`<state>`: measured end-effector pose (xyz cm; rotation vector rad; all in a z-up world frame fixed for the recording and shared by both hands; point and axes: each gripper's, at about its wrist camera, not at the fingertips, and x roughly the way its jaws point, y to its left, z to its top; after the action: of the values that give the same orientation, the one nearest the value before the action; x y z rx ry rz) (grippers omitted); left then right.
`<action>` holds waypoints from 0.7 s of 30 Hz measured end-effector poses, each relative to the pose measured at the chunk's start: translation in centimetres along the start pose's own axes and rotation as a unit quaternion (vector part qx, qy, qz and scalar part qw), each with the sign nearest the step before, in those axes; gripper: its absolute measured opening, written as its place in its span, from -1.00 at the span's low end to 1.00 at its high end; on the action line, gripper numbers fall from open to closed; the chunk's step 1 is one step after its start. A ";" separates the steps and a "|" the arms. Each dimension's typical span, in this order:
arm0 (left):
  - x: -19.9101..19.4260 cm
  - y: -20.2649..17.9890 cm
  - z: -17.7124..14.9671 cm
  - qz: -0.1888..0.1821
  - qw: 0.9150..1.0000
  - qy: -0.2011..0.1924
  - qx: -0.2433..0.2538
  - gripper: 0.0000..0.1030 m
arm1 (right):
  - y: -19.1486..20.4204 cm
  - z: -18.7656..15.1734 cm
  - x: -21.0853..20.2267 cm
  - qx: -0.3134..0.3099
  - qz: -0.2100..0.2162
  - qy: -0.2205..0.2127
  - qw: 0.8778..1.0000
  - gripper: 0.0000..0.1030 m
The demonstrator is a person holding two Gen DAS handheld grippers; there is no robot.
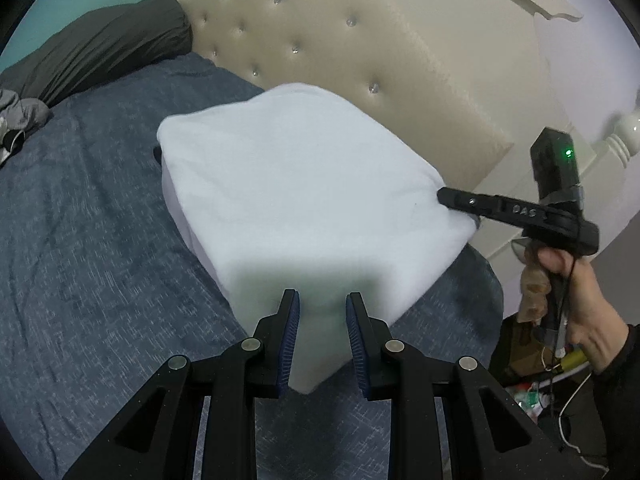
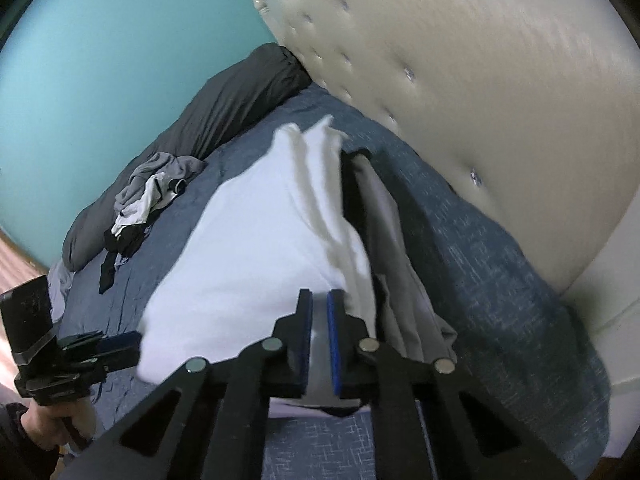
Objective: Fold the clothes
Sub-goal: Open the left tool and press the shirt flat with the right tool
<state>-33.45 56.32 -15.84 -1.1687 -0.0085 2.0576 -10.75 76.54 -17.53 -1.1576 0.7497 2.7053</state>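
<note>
While both tools hold it, the white garment [image 1: 304, 184] sits as a compact folded square on the blue bedspread [image 1: 100, 240], close to the padded headboard [image 1: 360, 52], and the right-wrist view shows it resting over darker and grey folded pieces [image 2: 384, 240] — a stack, by the look of it. The left hand-held gripper [image 1: 322, 334] has a near corner of the cloth between its pads, jaws fairly wide yet touching fabric; the right hand-held gripper [image 2: 319, 336] is pressed nearly together on an edge at the side. I judge this a carry or placing of a finished fold, or else the lift for one more fold — the pictures fit both. A loose heap of clothes [image 2: 148, 200] lies well apart, near the dark pillow [image 2: 224, 108].
</note>
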 end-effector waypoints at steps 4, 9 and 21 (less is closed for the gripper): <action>0.2 -0.3 -0.2 0.002 1.000 -0.001 0.003 -0.48 | -0.3 -0.4 0.1 0.010 -0.007 -0.008 1.000 -0.98; 0.2 -0.5 -0.2 0.003 1.000 -0.005 0.001 -0.48 | -0.7 -0.9 0.2 0.022 -0.015 -0.018 0.999 -0.98; -2.2 0.4 0.4 0.007 0.999 -0.027 -0.016 -0.48 | -0.7 -1.1 -3.1 0.037 -0.030 -0.086 0.995 -0.94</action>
<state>-33.35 54.80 -14.10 -1.1361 -0.0587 2.1075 -7.71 76.93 -16.27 -0.9017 0.7695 2.6591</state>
